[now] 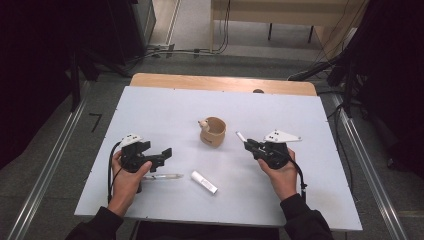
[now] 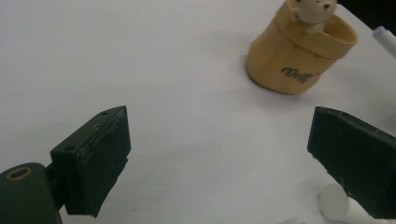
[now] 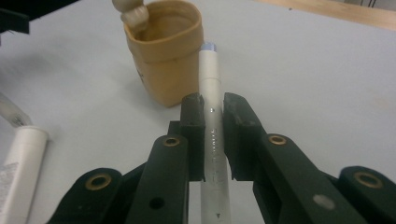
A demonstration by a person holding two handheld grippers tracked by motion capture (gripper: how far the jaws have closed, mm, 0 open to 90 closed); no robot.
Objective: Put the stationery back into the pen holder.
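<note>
Pen [image 3: 212,121], white, clamped lengthwise between right gripper [image 3: 213,140] jaws, tip toward tan cup [image 3: 166,51]; left gripper [image 2: 219,158] spread wide.

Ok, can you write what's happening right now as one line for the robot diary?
right gripper: shut on white pen | left gripper: open, holding nothing | tan cup: upright | white tube: lying on table

The table [image 1: 165,115] is evenly and softly lit while the room at 9 and 3 o'clock is dark, and close jaws look blurred.
</note>
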